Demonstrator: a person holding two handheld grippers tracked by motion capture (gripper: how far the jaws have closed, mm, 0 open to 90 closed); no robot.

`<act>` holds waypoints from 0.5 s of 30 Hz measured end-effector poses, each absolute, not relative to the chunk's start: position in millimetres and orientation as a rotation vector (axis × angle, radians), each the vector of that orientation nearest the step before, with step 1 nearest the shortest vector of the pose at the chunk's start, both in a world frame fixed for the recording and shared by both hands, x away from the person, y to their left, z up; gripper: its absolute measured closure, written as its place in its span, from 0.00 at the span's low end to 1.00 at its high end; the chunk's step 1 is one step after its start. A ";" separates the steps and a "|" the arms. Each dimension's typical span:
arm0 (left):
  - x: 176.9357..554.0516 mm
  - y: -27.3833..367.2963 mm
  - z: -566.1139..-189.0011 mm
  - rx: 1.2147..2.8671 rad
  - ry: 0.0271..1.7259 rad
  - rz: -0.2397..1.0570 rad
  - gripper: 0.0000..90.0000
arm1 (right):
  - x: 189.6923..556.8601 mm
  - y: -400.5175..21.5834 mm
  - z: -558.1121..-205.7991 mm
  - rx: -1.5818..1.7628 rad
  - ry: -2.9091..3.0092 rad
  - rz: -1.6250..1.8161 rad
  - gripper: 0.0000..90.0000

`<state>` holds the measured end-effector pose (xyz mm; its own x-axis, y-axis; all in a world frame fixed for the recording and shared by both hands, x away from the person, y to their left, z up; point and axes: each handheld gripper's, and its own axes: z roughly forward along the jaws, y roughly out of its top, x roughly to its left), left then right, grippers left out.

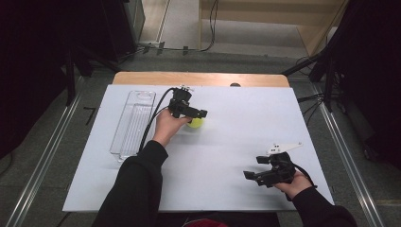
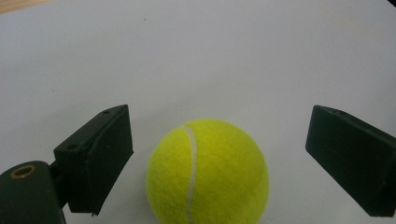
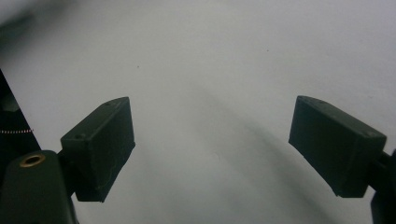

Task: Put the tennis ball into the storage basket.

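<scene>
White table (image 1: 236, 142) is slick; I'm straddling the tennis ball (image 2: 208, 170) with my left gripper (image 2: 219, 163) wide, risking nudging it rolling.

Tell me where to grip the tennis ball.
Across its widest middle. The tennis ball is round and sits free on the white table, already between the open jaws of the left hand-held gripper. Probably ease slightly forward, then close.

The right gripper (image 3: 212, 149) holds its jaws wide apart over the bare white table (image 3: 224, 70).
</scene>
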<state>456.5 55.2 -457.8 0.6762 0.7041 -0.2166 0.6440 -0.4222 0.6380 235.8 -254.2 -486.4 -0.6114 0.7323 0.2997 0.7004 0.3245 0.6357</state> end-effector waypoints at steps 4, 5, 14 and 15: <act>456.0 54.1 -461.5 2.195 1.033 0.120 0.09 | 235.7 -254.0 -486.5 1.362 2.524 1.175 0.14; 455.8 53.8 -462.7 2.198 1.032 0.119 0.09 | 235.7 -254.0 -486.5 1.362 2.524 1.176 0.14; 452.7 55.0 -470.9 2.189 1.043 0.126 0.16 | 235.6 -254.0 -486.5 1.360 2.527 1.173 0.14; 452.7 54.9 -471.7 2.194 1.042 0.126 0.16 | 235.6 -254.0 -486.5 1.359 2.527 1.173 0.14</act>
